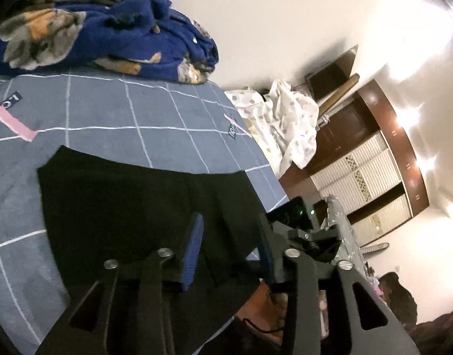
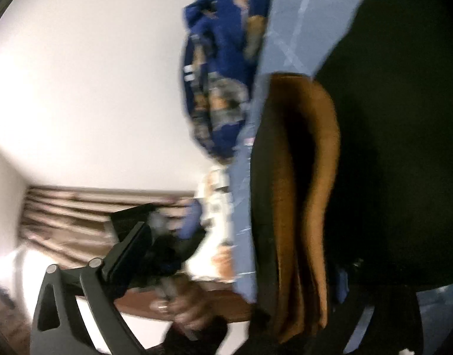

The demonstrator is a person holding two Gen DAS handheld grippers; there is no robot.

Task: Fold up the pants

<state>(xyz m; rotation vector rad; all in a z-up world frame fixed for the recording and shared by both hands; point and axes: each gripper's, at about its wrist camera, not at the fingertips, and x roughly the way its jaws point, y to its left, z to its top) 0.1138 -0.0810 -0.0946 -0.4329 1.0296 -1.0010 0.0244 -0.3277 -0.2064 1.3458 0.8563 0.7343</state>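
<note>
Black pants point(image 1: 132, 201) lie spread on a blue checked bed sheet point(image 1: 114, 112). My left gripper point(image 1: 229, 251) hovers just above the pants' near right part, its blue-padded fingers point(image 1: 194, 248) apart with nothing between them. In the blurred right wrist view the pants point(image 2: 389, 148) hang close to the lens, showing a brown inner lining point(image 2: 309, 192). My right gripper's left finger point(image 2: 132, 254) shows; the right finger point(image 2: 341, 284) is half hidden behind the cloth, so its grip is unclear. The other gripper shows in each view, the right one in the left wrist view point(image 1: 297, 222).
A dark blue patterned blanket point(image 1: 93, 26) is piled at the bed's far end. A white dotted cloth point(image 1: 282, 124) lies over the bed's right edge. A brown and white wardrobe point(image 1: 374, 171) stands against the wall. Pink tape point(image 1: 13, 121) marks the sheet.
</note>
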